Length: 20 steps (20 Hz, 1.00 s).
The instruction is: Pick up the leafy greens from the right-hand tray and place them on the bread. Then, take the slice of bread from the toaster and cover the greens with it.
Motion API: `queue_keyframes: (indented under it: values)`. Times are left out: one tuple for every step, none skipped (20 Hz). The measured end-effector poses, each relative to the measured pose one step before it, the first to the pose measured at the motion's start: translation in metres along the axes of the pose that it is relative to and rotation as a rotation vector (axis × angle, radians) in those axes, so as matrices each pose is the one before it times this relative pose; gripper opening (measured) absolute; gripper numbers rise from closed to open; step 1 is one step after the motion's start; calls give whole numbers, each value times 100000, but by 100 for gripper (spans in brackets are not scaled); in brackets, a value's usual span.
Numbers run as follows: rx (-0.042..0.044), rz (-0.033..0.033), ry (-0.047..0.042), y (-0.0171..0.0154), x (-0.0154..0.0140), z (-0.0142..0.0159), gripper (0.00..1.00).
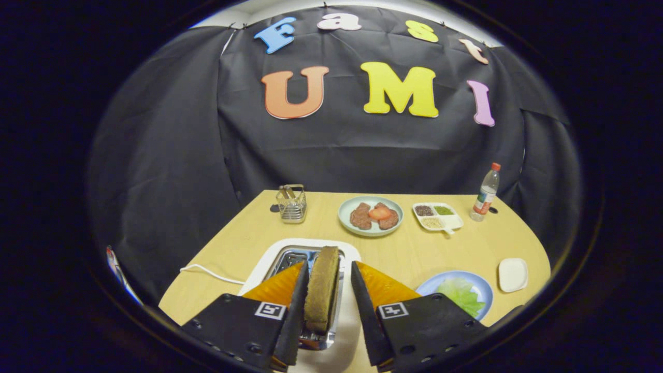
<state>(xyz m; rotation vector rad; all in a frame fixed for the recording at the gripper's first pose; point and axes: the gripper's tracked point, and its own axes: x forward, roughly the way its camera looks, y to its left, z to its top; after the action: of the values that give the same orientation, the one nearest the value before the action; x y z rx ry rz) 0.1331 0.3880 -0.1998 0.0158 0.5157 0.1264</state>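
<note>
A brown slice of bread stands upright in the slot of a white toaster with a metal top. My gripper straddles this slice, one finger on each side. The left finger lies close against the bread, while a narrow gap shows between the bread and the right finger, so the gripper is open. Pale leafy greens lie on a blue plate to the right of the right finger. I cannot tell what lies under the greens.
Beyond the toaster, a plate holds meat slices and a tomato slice. A wire holder stands to its left; a divided tray and a bottle stand to its right. A small white dish sits by the table's right edge.
</note>
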Motion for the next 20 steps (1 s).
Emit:
queue_keyframes:
  values:
    - [312,-1672,914,-146,-115,-179,42]
    - [268,-796,548,186,-68,-53,25]
    - [-374,-572,-131,242,-166,136,18]
    - [-259,-1521,-230,-111,-304,80,18]
    - [440,74,-1212,168,-334,306,16]
    - [-275,-110,-1412,230,-345,405,14]
    - [-849,-885,-2145,-23,-562,720,13]
    - [-525,-803,-2319,-75,-651,753,11]
    - [139,-34,-2064,42,-617,853,11]
    - [774,169,-1653,-26,-716,819,11]
    - [765,735,-1095,29,-610,778,11]
    - [729,491,-1715,-113,-815,1174,11]
    - [267,706,-1741,-88,-650,1023,11]
    - [258,-104,-2035,-368,-763,1165,11]
    - [132,-219,-1731,-458,-655,897,11]
    - [26,295,-1673,-367,-549,906,11]
    - [336,-87,-1511,-474,-480,702,11]
    - [270,224,-1431,-557,-533,505,11]
    - [659,134,-1261,-709,-459,426,11]
    - [829,-214,-907,-773,-248,91,11]
